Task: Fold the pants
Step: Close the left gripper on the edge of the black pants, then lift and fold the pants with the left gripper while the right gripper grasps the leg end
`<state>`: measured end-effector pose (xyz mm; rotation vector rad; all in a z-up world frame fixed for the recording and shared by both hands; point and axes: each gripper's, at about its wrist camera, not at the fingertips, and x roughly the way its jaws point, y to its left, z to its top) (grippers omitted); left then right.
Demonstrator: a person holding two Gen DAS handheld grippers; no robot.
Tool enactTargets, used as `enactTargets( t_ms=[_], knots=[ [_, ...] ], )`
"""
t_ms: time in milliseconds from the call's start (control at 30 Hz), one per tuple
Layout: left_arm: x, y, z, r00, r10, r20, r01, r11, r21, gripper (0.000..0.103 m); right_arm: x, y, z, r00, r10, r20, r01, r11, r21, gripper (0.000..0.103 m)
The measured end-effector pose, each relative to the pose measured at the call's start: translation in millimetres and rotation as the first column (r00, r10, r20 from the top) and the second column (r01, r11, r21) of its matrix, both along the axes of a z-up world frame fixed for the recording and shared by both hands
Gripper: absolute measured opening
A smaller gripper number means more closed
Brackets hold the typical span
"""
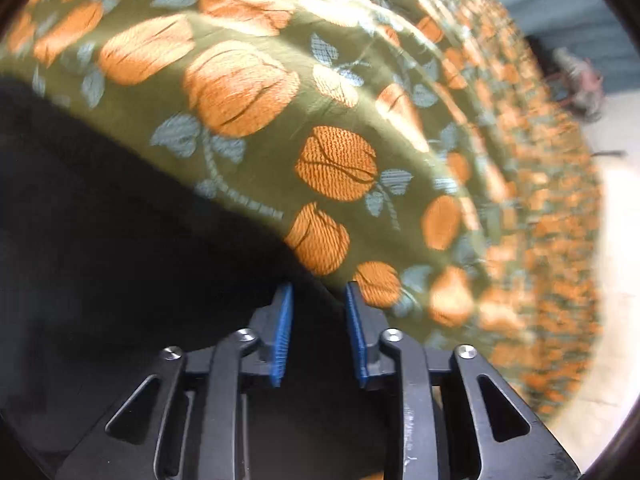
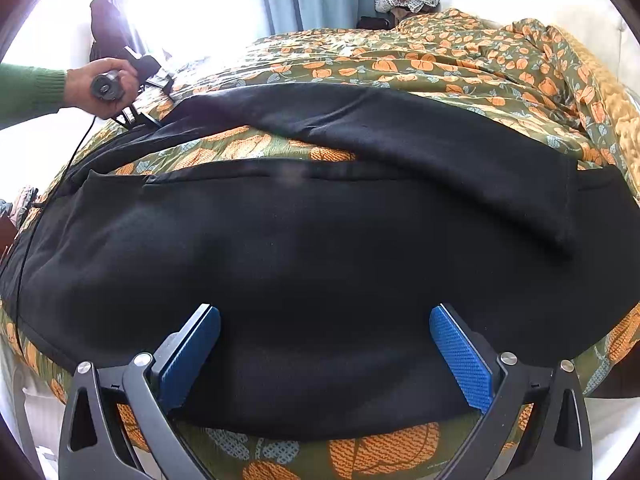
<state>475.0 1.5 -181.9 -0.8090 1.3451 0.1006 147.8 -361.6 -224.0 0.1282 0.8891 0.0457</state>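
A bedspread (image 2: 440,64) printed with orange flowers on green covers the bed, and black pants (image 2: 320,248) lie spread across it, one leg folded diagonally over the other. The right gripper (image 2: 325,316) hovers above the pants, fingers wide apart, holding nothing. The left gripper (image 1: 319,300), gripped by the person's left hand (image 2: 102,88), sits low at the pants' edge, jaws partly open with black cloth between them.

I could read no text, label, brand, number or sign in either view. A faint pale mark sat low on the bedspread (image 2: 434,465) in my right wrist view, too small and blurred to make out.
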Motion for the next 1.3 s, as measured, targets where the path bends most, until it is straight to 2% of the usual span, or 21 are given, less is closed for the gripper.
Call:
enactTargets(
  t_ms=[33,67,100,133,200,300,367,433,467,500,533,567,600,667,767,867,1033,1067,1133,1167,1300],
  knots=[
    [-5.4,5.2,3.8,1.0,-0.024,0.014,0.024,1.0,-0.019,0.024,0.0,-0.6,0.1,1.0,-0.002,-0.001,0.002,1.0,0.005,0.103],
    [-10.8,8.7,9.1,0.998,-0.054,0.024,0.054,0.998,-0.01,0.019,-0.4,-1.0,-0.1,1.0,-0.002,0.002,0.002,1.0,0.007,0.103],
    [-16.4,11.2,14.9,0.996,-0.084,0.029,0.084,0.996,0.009,0.008,-0.8,-0.3,-0.3,1.0,-0.001,0.005,0.001,1.0,0.004,0.103],
    [-20.5,12.0,17.9,0.994,-0.099,0.035,0.099,0.995,0.015,0.004,-0.8,0.8,-0.5,1.0,-0.002,0.006,0.002,1.0,0.0,0.103],
    [-30.1,13.0,27.8,0.992,-0.118,0.045,0.118,0.993,0.013,0.001,-1.2,1.1,-0.7,1.0,-0.004,0.01,0.004,1.0,-0.003,0.103],
    [-64.7,14.8,48.2,0.984,-0.147,0.1,0.147,0.989,0.009,0.0,-0.5,0.2,-0.4,1.0,-0.001,0.006,0.001,1.0,0.001,0.103],
    [-83.1,17.4,51.2,0.98,-0.166,0.107,0.164,0.986,0.033,0.0,0.6,-0.1,-0.2,1.0,-0.003,0.003,0.003,1.0,0.005,0.103],
    [-92.8,19.3,51.6,0.974,-0.196,0.118,0.186,0.978,0.092,0.001,0.3,0.3,-0.2,1.0,-0.006,0.005,0.006,1.0,0.005,0.103],
    [-90.5,19.1,51.1,0.975,-0.189,0.116,0.177,0.978,0.107,0.01,-0.3,0.8,-0.5,1.0,-0.007,0.009,0.007,1.0,0.002,0.103],
    [-86.9,19.8,49.2,0.98,-0.173,0.102,0.163,0.981,0.103,0.037,-0.8,1.4,-0.5,1.0,-0.007,0.011,0.007,1.0,-0.001,0.103],
    [-81.8,20.5,46.6,0.985,-0.147,0.087,0.141,0.987,0.071,0.056,-1.2,1.6,-0.6,1.0,-0.007,0.013,0.007,1.0,-0.002,0.103],
    [-77.1,19.7,45.5,0.989,-0.121,0.085,0.118,0.992,0.039,0.086,-1.6,1.7,-0.6,1.0,-0.008,0.015,0.008,1.0,-0.002,0.103],
    [-70.0,17.5,47.1,0.99,-0.092,0.104,0.091,0.996,0.018,0.089,-1.9,1.4,-0.6,1.0,-0.007,0.016,0.007,1.0,-0.002,0.103],
    [-51.3,3.8,44.2,0.99,-0.084,0.11,0.087,0.996,-0.018,0.089,-1.9,1.3,-0.5,1.0,-0.007,0.016,0.007,1.0,-0.003,0.103],
    [-21.3,-19.3,33.5,0.995,-0.083,0.061,0.087,0.993,-0.076,0.081,-0.7,1.0,-0.5,1.0,-0.01,0.015,0.01,1.0,-0.003,0.103],
    [1.9,-40.4,24.4,0.993,-0.114,0.004,0.114,0.991,-0.066,0.07,0.4,0.3,-0.4,1.0,-0.011,0.012,0.011,1.0,-0.002,0.103],
    [20.0,-56.9,8.2,0.986,-0.136,-0.1,0.131,0.99,-0.053,0.067,2.5,-0.9,-0.4,1.0,-0.015,0.007,0.015,1.0,0.005,0.103],
    [20.7,-57.0,5.6,0.984,-0.131,-0.117,0.126,0.991,-0.049,0.06,2.7,-1.0,-0.4,1.0,-0.016,0.006,0.016,1.0,0.006,0.103],
    [21.5,-59.8,-0.1,0.979,-0.145,-0.143,0.138,0.989,-0.055,0.013,2.9,-1.2,-0.5,1.0,-0.017,0.006,0.017,1.0,0.006,0.103],
    [20.0,-61.0,-2.0,0.976,-0.155,-0.151,0.147,0.987,-0.061,0.003,2.9,-1.3,-0.5,1.0,-0.016,0.006,0.016,1.0,0.006,0.103],
    [-2.5,-63.2,17.2,0.983,-0.173,-0.064,0.173,0.985,-0.007,0.002,3.9,-1.9,0.3,1.0,-0.014,-0.002,0.014,1.0,0.01,0.103]
  ],
)
